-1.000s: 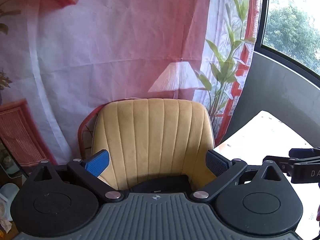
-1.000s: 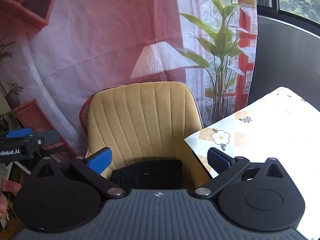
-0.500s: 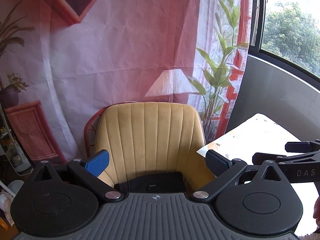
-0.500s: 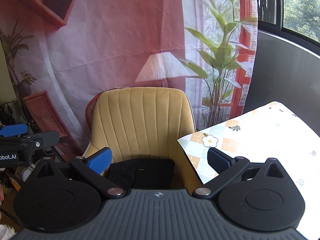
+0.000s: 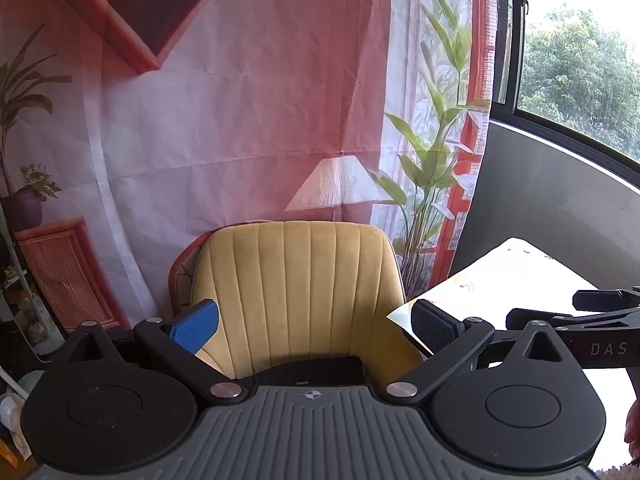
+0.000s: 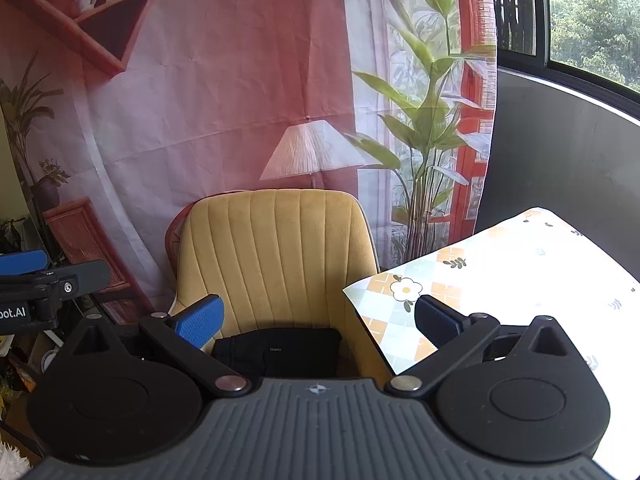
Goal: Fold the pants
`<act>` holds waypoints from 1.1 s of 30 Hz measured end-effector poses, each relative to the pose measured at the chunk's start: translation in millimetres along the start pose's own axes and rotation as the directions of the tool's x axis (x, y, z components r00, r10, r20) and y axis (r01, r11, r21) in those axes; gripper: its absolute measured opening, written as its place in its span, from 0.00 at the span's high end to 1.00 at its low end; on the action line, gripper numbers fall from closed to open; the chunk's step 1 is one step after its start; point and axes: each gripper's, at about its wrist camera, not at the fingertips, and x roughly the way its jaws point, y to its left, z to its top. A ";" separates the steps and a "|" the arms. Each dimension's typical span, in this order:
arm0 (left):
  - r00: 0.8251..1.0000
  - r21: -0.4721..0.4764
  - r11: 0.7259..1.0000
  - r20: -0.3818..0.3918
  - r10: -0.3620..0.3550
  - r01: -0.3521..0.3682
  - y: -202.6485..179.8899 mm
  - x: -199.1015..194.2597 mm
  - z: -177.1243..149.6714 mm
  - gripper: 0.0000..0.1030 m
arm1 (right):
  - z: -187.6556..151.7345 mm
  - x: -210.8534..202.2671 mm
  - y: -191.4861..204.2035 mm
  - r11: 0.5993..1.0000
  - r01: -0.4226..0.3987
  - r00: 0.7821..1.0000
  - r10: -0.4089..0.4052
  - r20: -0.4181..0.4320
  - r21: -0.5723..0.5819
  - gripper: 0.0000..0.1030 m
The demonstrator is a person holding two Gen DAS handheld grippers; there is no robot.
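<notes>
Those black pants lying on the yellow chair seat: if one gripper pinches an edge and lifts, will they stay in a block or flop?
The black pants are soft cloth in a folded bundle, so they would likely sag and unfold when lifted by one edge. They look light. On the plush yellow chair they would probably bunch rather than slide if pushed.

One yellow chair (image 6: pixel 276 256); one folded black pants (image 6: pixel 280 350); one worktop (image 6: pixel 520 264); two claws, left claw (image 5: pixel 314 326), right claw (image 6: pixel 318 320).
</notes>
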 end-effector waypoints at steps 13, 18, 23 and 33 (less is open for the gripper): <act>0.999 -0.012 1.000 0.035 -0.015 0.016 0.5 -0.4 3.2 0.00 | 4.1 -0.8 -2.6 1.000 0.023 0.999 -0.023 0.026 0.009 0.00; 0.999 -0.010 1.000 0.041 -0.018 0.018 0.9 2.5 5.9 0.00 | 4.9 0.5 -3.9 1.000 0.025 0.999 -0.025 0.027 0.012 0.00; 0.999 -0.011 1.000 0.043 -0.023 0.023 1.1 5.3 6.7 0.00 | 5.1 2.1 -6.1 1.000 0.027 0.999 -0.027 0.025 0.013 0.00; 0.999 -0.005 1.000 0.051 -0.009 0.009 1.6 11.4 11.1 0.00 | 6.2 6.2 -8.0 0.999 0.030 0.999 -0.030 0.024 0.013 0.00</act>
